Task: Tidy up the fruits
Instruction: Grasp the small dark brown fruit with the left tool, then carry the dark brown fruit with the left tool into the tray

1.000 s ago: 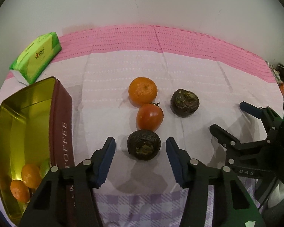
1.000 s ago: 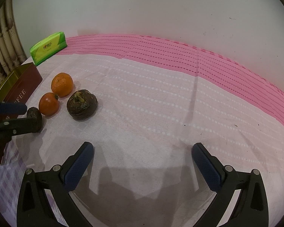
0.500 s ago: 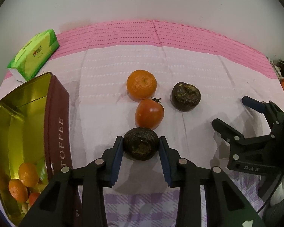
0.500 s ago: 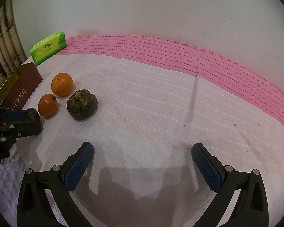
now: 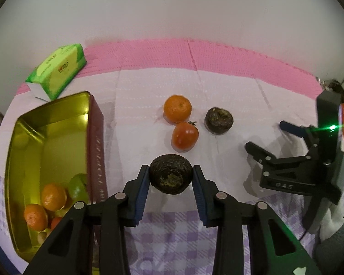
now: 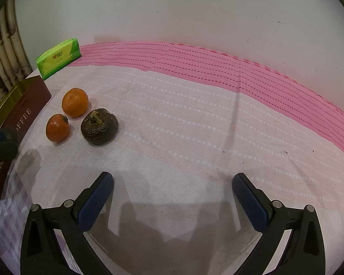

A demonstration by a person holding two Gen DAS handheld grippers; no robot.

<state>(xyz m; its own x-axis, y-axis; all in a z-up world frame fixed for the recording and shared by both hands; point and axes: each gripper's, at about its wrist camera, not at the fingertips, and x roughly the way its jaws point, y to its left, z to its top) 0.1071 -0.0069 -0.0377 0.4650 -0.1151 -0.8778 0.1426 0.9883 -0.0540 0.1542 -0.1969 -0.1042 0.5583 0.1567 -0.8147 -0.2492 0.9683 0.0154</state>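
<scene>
A desk [image 6: 195, 137] covered with a pale cloth that has a pink band at the far side and a lilac check at the near edge carries everything here. On its left stands an open gold-lined tin [image 5: 57, 119] with maroon outer walls; inside, at its near end, lie two oranges, a green fruit and some smaller pieces that are too blurred to name. Behind the tin, by the wall, rests a green tissue pack [image 5: 57, 73].

The right gripper [image 6: 172, 197] hangs over bare cloth with its jaws spread wide and nothing between them; in the left wrist view it shows at the right edge.

The left gripper [image 5: 170, 183] has its jaws closed on a dark wrinkled fruit [image 5: 170, 176], both blue pads pressing its sides. The fruit appears lifted just clear of the cloth, though the angle makes that hard to confirm.

Beyond it, three fruits sit on the cloth in a close cluster: an orange [image 5: 177, 108] farthest away, a red tomato [image 5: 184, 136] touching it on the near side, and a second dark fruit [image 5: 219, 120] with a stem stub just to the tomato's right.
</scene>
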